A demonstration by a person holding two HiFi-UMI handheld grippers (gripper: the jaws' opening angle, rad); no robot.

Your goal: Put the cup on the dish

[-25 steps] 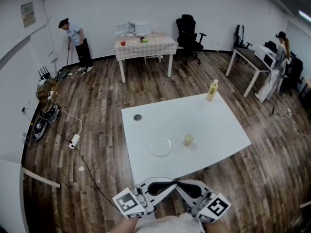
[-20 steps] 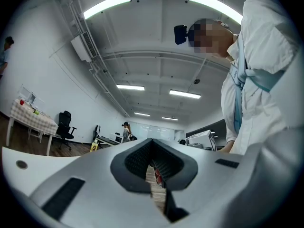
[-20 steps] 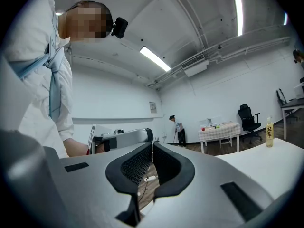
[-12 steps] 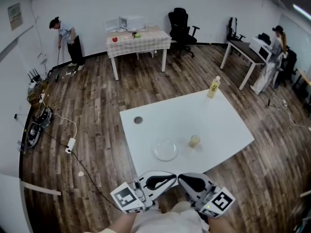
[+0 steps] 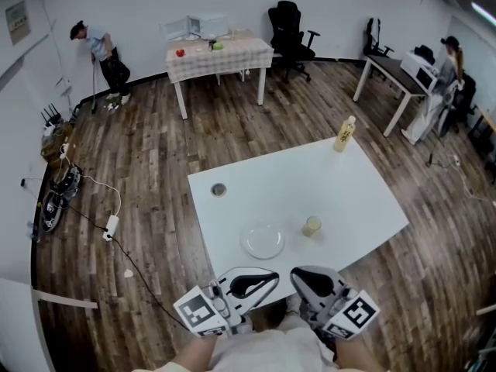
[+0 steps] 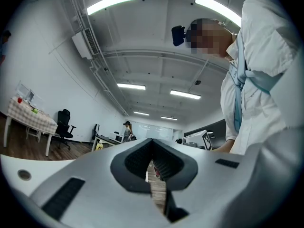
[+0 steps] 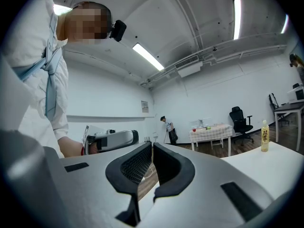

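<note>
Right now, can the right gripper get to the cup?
Probably yes: only bare white table lies between the right gripper and the cup, though its shut fingers must open first.

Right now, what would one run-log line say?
task: not started | cup: on table, beside dish, apart | left gripper: shut, empty | right gripper: shut, empty

1. Forearms [image 5: 194, 356]: cut off by the near edge of the head view, behind the left gripper [image 5: 267, 277] and the right gripper [image 5: 301, 276].
2. Small round object [image 5: 219, 189], far-left corner of the table [image 5: 349, 184]: too small to identify.
3. Cup [image 5: 311, 225]: contents cannot be told.
4. Bottle [image 5: 344, 134], far-right corner: label print too small to read.
5. Gripper views: each gripper's own body hides most of the table.
</note>
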